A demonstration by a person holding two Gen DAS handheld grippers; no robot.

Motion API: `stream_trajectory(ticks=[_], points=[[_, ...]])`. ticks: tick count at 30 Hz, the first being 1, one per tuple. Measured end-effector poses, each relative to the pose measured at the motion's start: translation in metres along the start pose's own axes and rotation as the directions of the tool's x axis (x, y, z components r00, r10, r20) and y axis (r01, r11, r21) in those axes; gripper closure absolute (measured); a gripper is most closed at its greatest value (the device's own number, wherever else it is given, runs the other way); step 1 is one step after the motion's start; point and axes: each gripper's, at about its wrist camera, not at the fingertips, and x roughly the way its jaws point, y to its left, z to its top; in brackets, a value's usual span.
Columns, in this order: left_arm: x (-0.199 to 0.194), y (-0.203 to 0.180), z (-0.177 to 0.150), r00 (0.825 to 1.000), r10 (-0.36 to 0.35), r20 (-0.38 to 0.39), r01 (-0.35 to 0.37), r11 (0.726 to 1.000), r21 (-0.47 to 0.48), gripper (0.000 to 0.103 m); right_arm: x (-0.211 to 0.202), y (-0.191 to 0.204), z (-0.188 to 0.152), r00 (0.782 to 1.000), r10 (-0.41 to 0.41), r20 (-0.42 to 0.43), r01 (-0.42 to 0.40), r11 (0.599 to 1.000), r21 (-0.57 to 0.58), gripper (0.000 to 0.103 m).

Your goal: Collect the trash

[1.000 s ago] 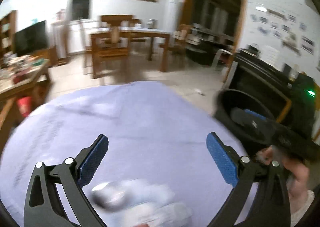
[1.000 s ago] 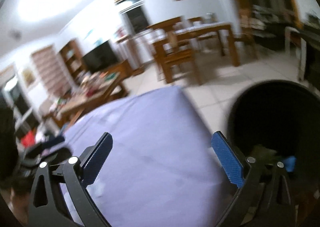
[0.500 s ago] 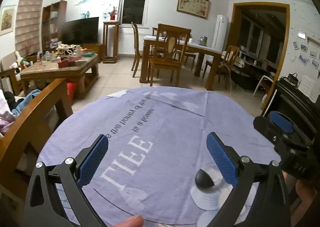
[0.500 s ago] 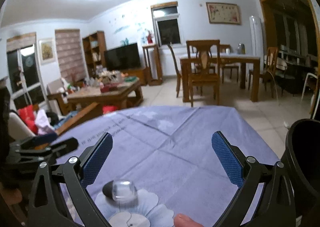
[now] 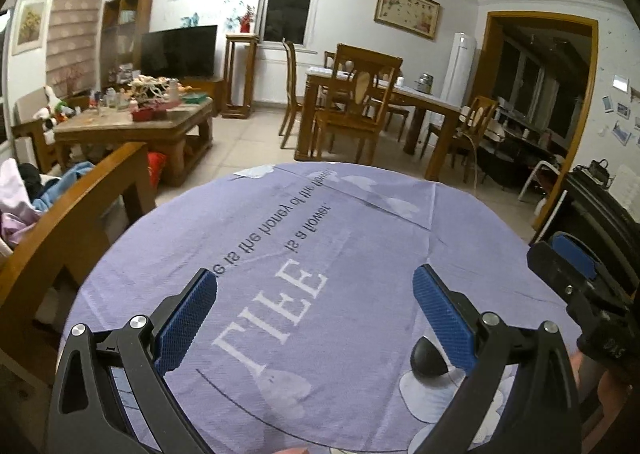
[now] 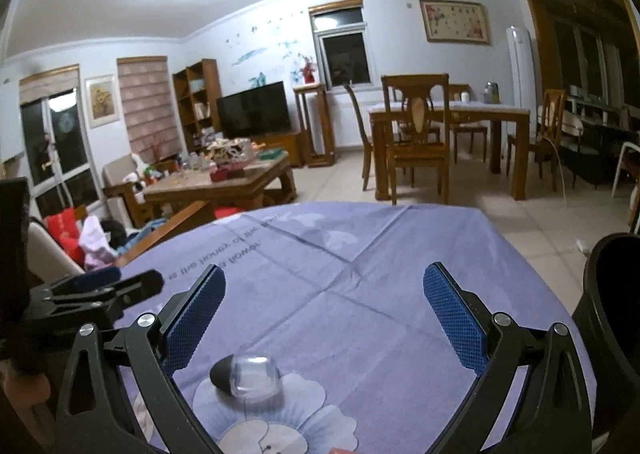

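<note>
A round table covered in a purple cloth (image 5: pixel 320 246) fills the lower half of both wrist views, printed with white letters and pale flowers. The left gripper (image 5: pixel 316 308) hovers over the cloth with its blue-padded fingers spread wide apart, holding nothing. The right gripper (image 6: pixel 324 312) is likewise wide open and empty. A small piece of trash, a clear plastic cup (image 6: pixel 256 376) lying on its side with a dark rounded end, rests on a white flower print near the table's near edge, between the two grippers and touching neither. A black bin (image 6: pixel 612 294) stands just beside the table on the right. Behind are a wooden dining table (image 5: pixel 384 93), chairs and a television (image 6: pixel 254 107).
</note>
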Motion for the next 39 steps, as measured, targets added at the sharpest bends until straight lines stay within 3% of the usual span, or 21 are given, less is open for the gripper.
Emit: stream_trajectory(ticks=[39], points=[[-0.006, 0.006, 0.015, 0.999, 0.035, 0.034, -0.034, 0.999, -0.012, 0.005, -0.003, 0.001, -0.006, 1.0, -0.017, 0.006, 0.017, 1.0, -0.009, 0.005]])
